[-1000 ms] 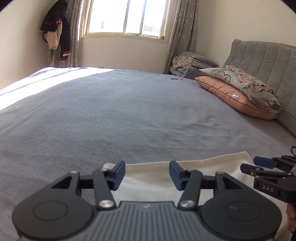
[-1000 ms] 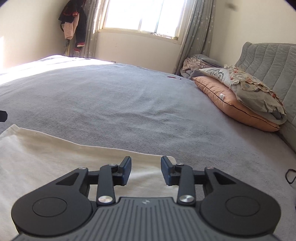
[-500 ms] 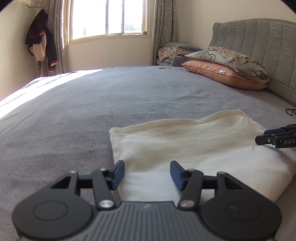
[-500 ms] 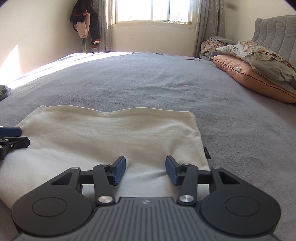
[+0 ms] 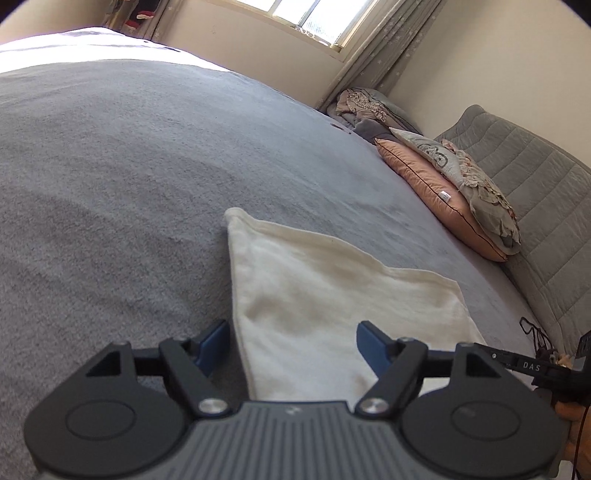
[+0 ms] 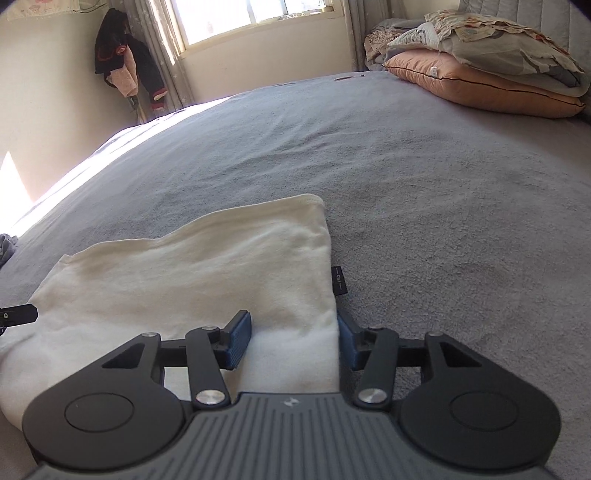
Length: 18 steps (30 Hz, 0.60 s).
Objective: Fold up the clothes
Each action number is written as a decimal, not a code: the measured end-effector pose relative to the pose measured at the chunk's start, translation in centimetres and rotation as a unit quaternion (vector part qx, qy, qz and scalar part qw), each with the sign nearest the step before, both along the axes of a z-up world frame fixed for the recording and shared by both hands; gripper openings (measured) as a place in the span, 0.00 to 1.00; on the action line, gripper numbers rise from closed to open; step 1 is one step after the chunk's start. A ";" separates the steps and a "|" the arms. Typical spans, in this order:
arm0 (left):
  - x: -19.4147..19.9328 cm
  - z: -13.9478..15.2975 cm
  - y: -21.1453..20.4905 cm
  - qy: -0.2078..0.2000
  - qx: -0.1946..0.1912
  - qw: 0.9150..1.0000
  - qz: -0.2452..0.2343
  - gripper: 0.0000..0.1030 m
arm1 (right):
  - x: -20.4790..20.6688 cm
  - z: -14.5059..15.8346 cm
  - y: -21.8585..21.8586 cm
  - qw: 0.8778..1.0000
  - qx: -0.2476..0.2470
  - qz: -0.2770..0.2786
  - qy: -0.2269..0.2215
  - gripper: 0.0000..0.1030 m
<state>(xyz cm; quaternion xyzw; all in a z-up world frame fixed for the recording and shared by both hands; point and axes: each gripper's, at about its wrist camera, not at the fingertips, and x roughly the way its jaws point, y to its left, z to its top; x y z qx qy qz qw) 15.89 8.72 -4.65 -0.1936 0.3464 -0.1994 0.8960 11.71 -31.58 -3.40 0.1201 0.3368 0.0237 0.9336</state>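
The left hand-held gripper (image 5: 291, 345) hangs low over the near left edge of the cream garment (image 5: 332, 295), which lies flat on the grey bed (image 5: 129, 166); its jaws stand wide apart and hold nothing, one blue pad off the cloth over the bedcover and the other over the fabric, so the garment's side edge runs between them, a placing that suits taking that edge for a fold. The cloth spreads ahead and to the right of it, with two layers showing at the far hem. It may be partly folded and due another fold, or laid out as it will stay; the pictures do not settle which. The right hand-held gripper (image 6: 293, 341) mirrors this at the garment's right edge, open as well, its pads straddling the edge, with a small black label (image 6: 339, 280) just ahead. Nothing lies on the bedcover close to either tool. Well ahead to the right sit an orange pillow (image 6: 480, 88) and rumpled bedding (image 6: 498, 40); dark clothes (image 6: 122, 62) hang far left beside the window (image 6: 251, 14).
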 end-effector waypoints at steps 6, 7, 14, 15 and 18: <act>0.7 -0.5 -1.0 -0.001 -0.001 1.000 -0.003 0.58 | 0.7 -0.2 1.3 1.000 -0.010 0.011 -0.007 0.52; 0.8 -0.4 -1.4 -0.004 0.006 1.000 -0.006 0.57 | 0.9 -0.2 1.5 1.000 -0.012 0.013 -0.008 0.51; 0.3 -0.3 -3.1 -0.015 0.026 1.000 0.004 0.15 | 0.8 0.2 3.0 0.999 -0.021 0.022 -0.011 0.22; 0.0 0.0 -3.6 -0.022 0.035 0.999 0.008 0.15 | 0.6 0.3 3.4 0.999 -0.033 0.021 -0.014 0.20; -0.9 1.7 -4.7 -0.054 0.059 0.997 0.009 0.13 | -0.3 1.5 3.9 0.998 -0.051 0.010 -0.037 0.19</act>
